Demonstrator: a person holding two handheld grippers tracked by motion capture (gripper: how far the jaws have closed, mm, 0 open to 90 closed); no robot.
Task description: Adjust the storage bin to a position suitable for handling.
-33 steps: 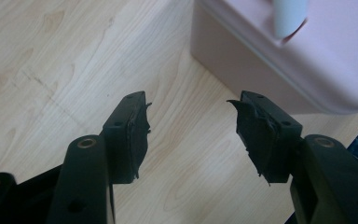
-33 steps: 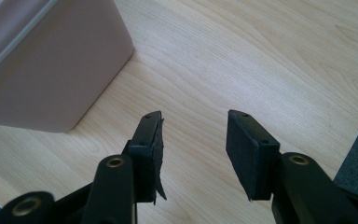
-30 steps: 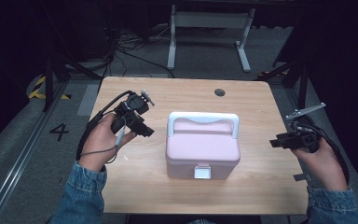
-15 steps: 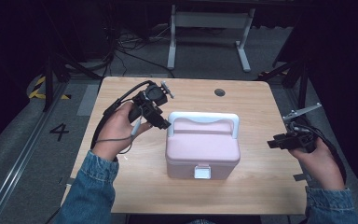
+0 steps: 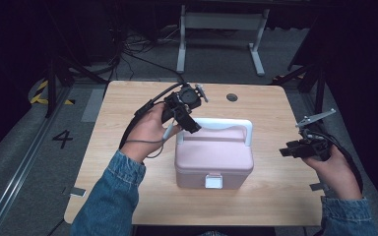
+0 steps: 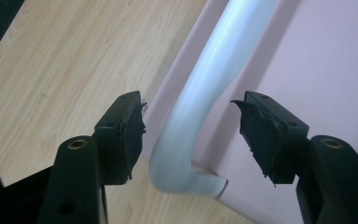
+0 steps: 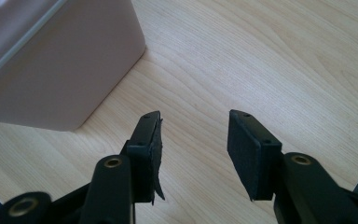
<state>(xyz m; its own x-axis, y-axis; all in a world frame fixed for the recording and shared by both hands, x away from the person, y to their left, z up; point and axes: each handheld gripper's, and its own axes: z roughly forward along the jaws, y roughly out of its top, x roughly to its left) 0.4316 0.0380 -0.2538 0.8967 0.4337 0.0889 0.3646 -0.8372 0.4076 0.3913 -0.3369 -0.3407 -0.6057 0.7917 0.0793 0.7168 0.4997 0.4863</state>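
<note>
A pink box [image 5: 214,157] with a white handle [image 5: 226,123] and a white front latch [image 5: 213,181] stands in the middle of the wooden table [image 5: 128,108]. My left gripper [image 5: 191,127] hangs over the handle's left corner. In the left gripper view the handle [image 6: 205,88] runs between the jaws of the left gripper [image 6: 191,126]; they have just been opening and neither pad touches it. My right gripper [image 5: 285,151] hovers right of the box. In the right gripper view the right gripper [image 7: 193,140] is open, its jaws just widened, over bare wood beside the box [image 7: 51,60].
A dark round hole [image 5: 232,97] sits near the table's far edge. Beyond the table a white metal frame [image 5: 221,29] and cables lie on the grey floor. A "4" mark [image 5: 62,138] is on the floor at the left.
My left hand has travelled rightward from the table's left part to the box handle's left corner. The right hand has kept its place beside the box.
</note>
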